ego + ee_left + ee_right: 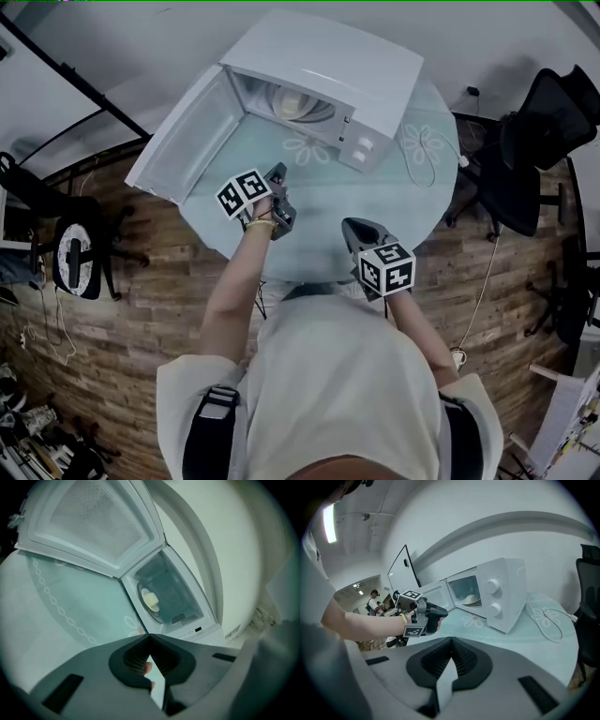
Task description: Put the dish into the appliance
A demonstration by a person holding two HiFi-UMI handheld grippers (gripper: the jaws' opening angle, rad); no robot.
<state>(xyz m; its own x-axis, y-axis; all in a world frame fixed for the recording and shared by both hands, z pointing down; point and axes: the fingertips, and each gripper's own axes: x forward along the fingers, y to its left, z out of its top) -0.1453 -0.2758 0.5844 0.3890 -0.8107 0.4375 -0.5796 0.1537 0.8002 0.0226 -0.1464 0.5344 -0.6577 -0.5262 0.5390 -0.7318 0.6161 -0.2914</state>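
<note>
A white microwave [319,66] stands on the round table [375,202] with its door [183,141] swung wide to the left. A pale dish [292,101] lies inside the cavity; the left gripper view shows the dish [151,600] on the turntable. My left gripper [278,174] hovers over the table just in front of the open cavity, its jaws shut with nothing between them [149,635]. My right gripper [352,225] is held back near the table's front edge, also shut and empty [451,640].
A white power cord [427,150] loops on the table right of the microwave. Black office chairs [534,141] stand to the right, and another chair [80,253] to the left on the wooden floor. A wall is close behind the microwave.
</note>
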